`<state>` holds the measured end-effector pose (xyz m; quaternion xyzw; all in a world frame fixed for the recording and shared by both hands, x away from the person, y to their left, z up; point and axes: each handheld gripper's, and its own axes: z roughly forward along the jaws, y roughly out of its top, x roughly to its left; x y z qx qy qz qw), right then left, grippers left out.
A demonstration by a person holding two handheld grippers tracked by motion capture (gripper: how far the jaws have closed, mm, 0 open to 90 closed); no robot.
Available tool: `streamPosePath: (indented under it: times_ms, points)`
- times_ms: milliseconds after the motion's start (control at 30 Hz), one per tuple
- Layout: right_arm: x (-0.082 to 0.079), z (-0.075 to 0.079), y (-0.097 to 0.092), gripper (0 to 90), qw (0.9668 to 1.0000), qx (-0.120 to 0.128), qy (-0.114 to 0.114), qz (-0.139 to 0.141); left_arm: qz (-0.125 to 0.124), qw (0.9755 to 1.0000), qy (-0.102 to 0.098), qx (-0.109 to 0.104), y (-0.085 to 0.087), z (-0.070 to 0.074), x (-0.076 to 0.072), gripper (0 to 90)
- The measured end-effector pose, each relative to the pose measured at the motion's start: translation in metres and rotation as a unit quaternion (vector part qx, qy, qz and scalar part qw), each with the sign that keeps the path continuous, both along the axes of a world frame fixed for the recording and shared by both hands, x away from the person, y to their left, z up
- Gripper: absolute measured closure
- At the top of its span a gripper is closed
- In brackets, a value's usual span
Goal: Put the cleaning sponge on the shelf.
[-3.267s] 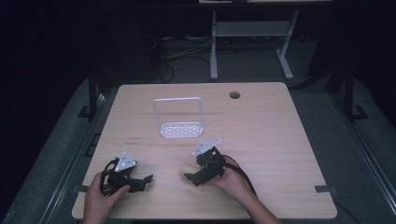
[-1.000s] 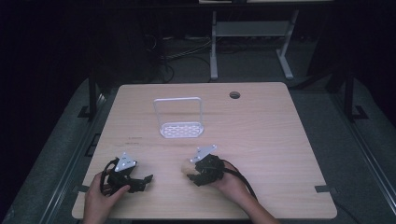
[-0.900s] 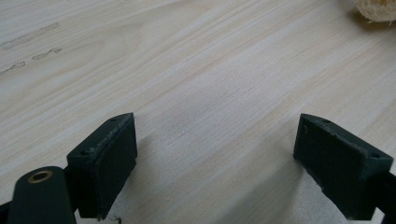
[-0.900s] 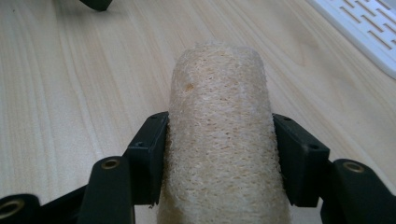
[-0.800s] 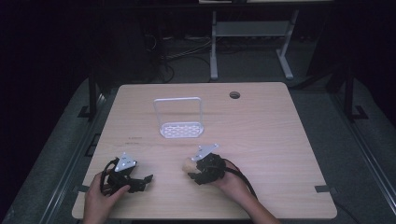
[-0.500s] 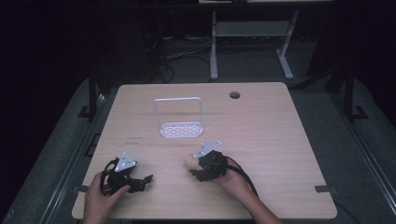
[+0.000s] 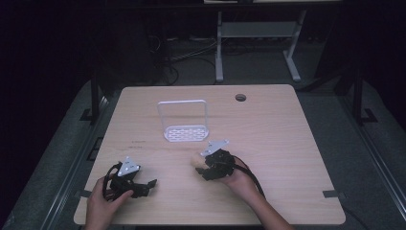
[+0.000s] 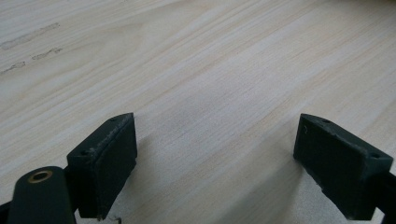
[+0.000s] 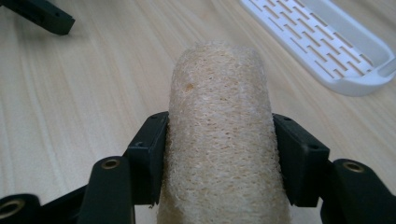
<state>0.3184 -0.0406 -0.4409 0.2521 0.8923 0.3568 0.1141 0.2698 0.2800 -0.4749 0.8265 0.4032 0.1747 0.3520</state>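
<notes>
A: High view: we see the left gripper [image 7: 143,186] low at the table's [image 7: 287,143] near-left edge, the right gripper [image 7: 203,167] near the rack [image 7: 185,125], loofah [image 7: 196,159] at its tip.

B: Left gripper view: jaws wide apart, nothing between, bare table.

A: Right gripper view: 2 jaws pressed on the loofah [image 9: 219,140], rack [image 9: 322,42] beyond.

Pale wood table [image 7: 287,143]; white slotted rack [image 7: 184,125] stands mid-far; round cable hole [image 7: 240,97] near far edge.

right gripper [image 7: 200,165] around a pale sponge [image 7: 195,159] just below the white rack [image 7: 184,132], left gripper [image 7: 143,186] well apart
</notes>
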Motion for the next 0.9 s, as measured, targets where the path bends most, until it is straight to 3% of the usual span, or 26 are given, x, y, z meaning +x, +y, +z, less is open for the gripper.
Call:
streamPosePath:
  times_ms: [900]
  points:
    - [0.032, 0.012, 0.003, 41.0, 0.9997, 0.003, -0.014, -0.022, -0.001, 1.0000, 0.000, 0.001, 0.000, 0.000, 0.000, 12.9]
